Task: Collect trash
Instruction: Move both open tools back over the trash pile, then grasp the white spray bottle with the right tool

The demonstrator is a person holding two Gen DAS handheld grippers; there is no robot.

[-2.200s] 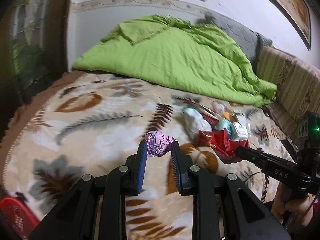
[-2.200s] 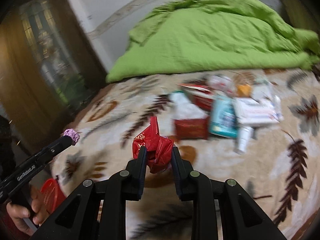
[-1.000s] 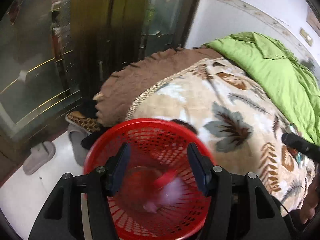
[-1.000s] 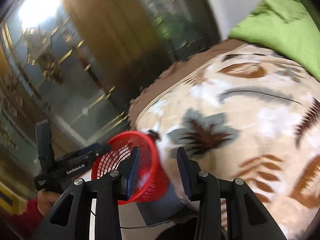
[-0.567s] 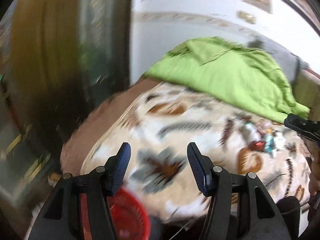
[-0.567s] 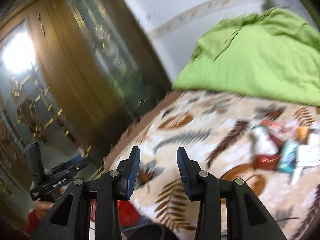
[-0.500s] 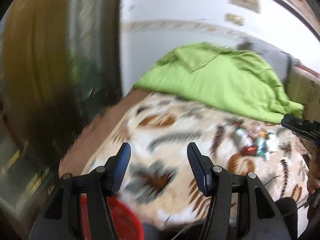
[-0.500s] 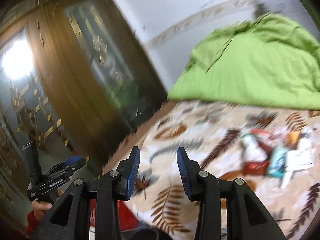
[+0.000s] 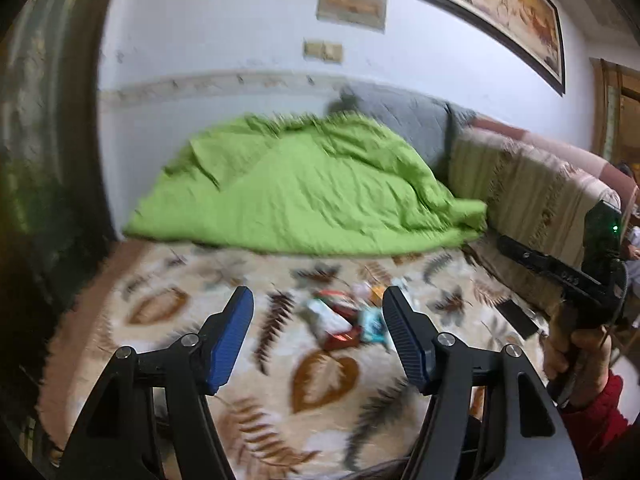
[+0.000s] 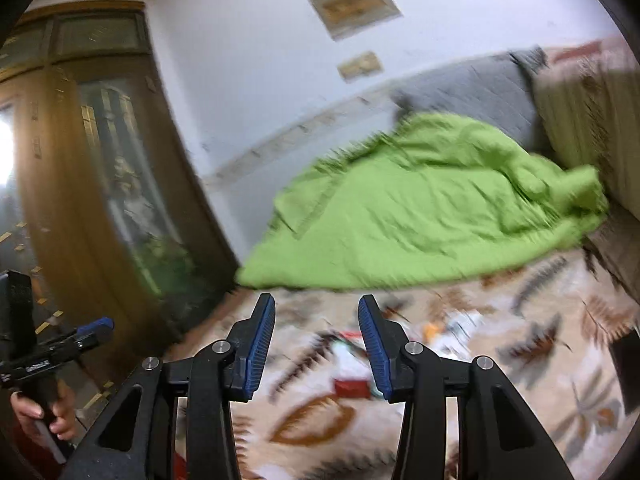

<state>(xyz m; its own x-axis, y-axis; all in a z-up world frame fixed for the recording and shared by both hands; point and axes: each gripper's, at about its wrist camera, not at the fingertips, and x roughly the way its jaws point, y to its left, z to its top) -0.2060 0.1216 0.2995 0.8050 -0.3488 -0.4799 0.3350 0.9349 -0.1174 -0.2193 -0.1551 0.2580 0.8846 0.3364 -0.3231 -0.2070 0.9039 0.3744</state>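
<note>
Left wrist view: a blurred pile of trash [image 9: 344, 320] is lying on the leaf-patterned blanket [image 9: 320, 376], ahead of and between the fingers of the left gripper [image 9: 316, 336], which is gaping wide and holding nothing. A green quilt [image 9: 304, 200] is lying beyond.

Right wrist view: the trash [image 10: 352, 384] is lying ahead and slightly right of the right gripper [image 10: 316, 344], which is spread apart, empty and touching nothing.
</note>
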